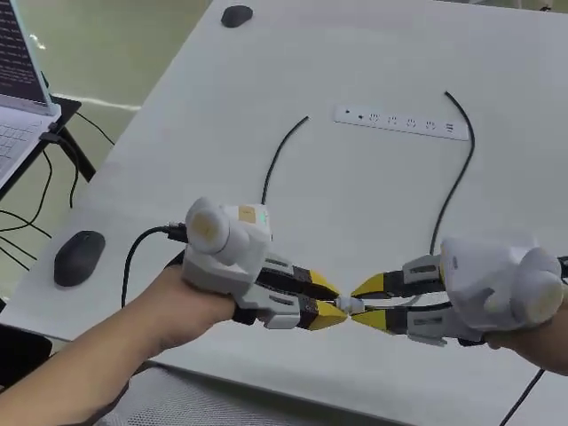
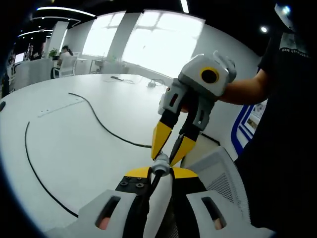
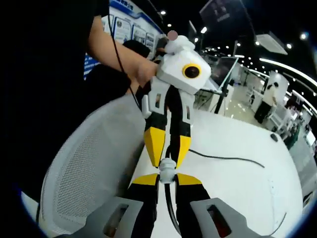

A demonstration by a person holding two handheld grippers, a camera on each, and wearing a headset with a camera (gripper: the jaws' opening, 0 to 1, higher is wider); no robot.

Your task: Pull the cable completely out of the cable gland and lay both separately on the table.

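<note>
A small white cable gland (image 1: 349,306) hangs above the table's (image 1: 373,53) near edge, between the two grippers' tips. My left gripper (image 1: 337,303) comes in from the left and is shut on the gland (image 2: 160,163). My right gripper (image 1: 359,307) faces it tip to tip. It is shut on the black cable (image 3: 171,203) just behind the gland (image 3: 167,171). In the left gripper view, the right gripper (image 2: 166,154) reaches down from above. In the right gripper view, the left gripper (image 3: 168,157) does the same. Two runs of the cable (image 1: 457,177) lie across the table.
A white power strip (image 1: 401,122) lies at the back of the table. A black mouse (image 1: 78,257) sits at the left edge, and a dark round object (image 1: 236,15) at the far end. A laptop (image 1: 18,89) stands off to the left. A grey mesh chair (image 3: 84,168) is below the grippers.
</note>
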